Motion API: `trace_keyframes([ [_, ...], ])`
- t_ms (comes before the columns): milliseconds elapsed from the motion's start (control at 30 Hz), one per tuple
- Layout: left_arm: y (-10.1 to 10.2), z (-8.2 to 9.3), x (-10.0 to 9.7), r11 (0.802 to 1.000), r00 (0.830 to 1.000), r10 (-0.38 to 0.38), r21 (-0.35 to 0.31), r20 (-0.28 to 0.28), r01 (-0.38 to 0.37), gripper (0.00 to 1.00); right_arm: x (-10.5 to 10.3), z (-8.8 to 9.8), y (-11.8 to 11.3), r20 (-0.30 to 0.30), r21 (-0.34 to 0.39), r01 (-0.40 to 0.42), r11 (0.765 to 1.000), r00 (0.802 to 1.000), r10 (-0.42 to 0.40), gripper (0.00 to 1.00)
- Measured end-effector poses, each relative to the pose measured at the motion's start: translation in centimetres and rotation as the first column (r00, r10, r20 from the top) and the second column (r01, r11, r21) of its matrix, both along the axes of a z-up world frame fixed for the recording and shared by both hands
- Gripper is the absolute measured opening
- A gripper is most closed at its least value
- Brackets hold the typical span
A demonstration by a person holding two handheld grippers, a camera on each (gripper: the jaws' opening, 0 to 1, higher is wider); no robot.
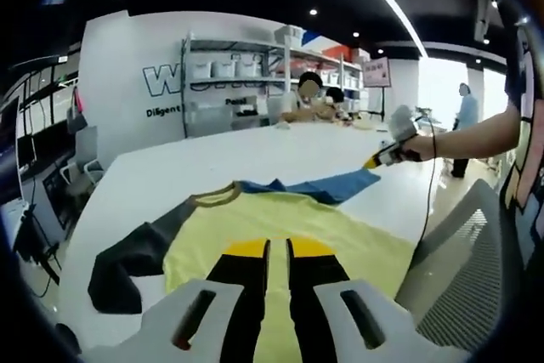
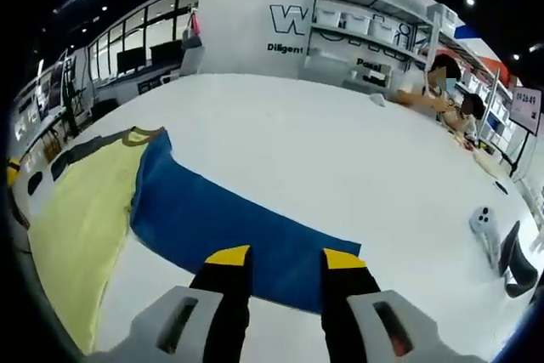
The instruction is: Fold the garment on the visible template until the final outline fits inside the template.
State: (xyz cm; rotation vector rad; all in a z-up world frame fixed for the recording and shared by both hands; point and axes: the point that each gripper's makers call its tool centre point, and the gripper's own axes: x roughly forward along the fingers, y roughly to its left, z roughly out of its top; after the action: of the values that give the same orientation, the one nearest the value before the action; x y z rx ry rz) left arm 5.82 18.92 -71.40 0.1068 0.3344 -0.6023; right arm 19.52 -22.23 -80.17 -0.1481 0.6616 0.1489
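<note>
A yellow long-sleeved shirt lies flat on the white table, with a dark grey sleeve spread to the left and a blue sleeve to the right. My left gripper hovers over the yellow body, its jaws almost together with only a thin slit between them. A hand holds my right gripper at the blue sleeve's cuff. In the right gripper view that gripper is open above the blue sleeve near its end, and the yellow body lies to the left.
A grey mesh chair stands close at the table's right side. A small white device and a dark object lie on the table past the cuff. People sit at the far end, by the shelves.
</note>
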Motion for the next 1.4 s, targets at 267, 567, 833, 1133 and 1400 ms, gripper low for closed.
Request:
trace_keyframes([
  [267,-0.2,-0.8,-0.4,1.000,1.000,-0.016,0.017,-0.026,0.016,0.09,0.4,-2.5,-1.2,-0.067,0.042,0.055,0.998,0.996,-0.052,0.31],
  [567,-0.5,-1.4,-0.6,1.000,0.999,-0.012,0.006,-0.047,0.012,0.10,0.7,-3.1,-1.8,-0.080,0.013,0.051,0.999,0.996,-0.050,0.32],
  [833,-0.4,-1.4,-0.4,1.000,0.999,-0.007,0.004,-0.050,0.007,0.10,0.4,-4.4,-1.9,-0.140,0.009,0.060,0.998,0.988,-0.058,0.32],
  [1133,0.1,-1.2,-0.3,1.000,0.998,0.004,0.010,-0.057,-0.004,0.08,0.5,-4.5,-2.3,-0.128,0.027,0.085,0.996,0.988,-0.081,0.24],
  [1400,-0.1,-1.5,-0.5,1.000,0.998,0.008,0.010,-0.065,-0.007,0.08,0.9,-4.5,-2.1,-0.116,0.014,0.068,0.998,0.991,-0.065,0.11],
])
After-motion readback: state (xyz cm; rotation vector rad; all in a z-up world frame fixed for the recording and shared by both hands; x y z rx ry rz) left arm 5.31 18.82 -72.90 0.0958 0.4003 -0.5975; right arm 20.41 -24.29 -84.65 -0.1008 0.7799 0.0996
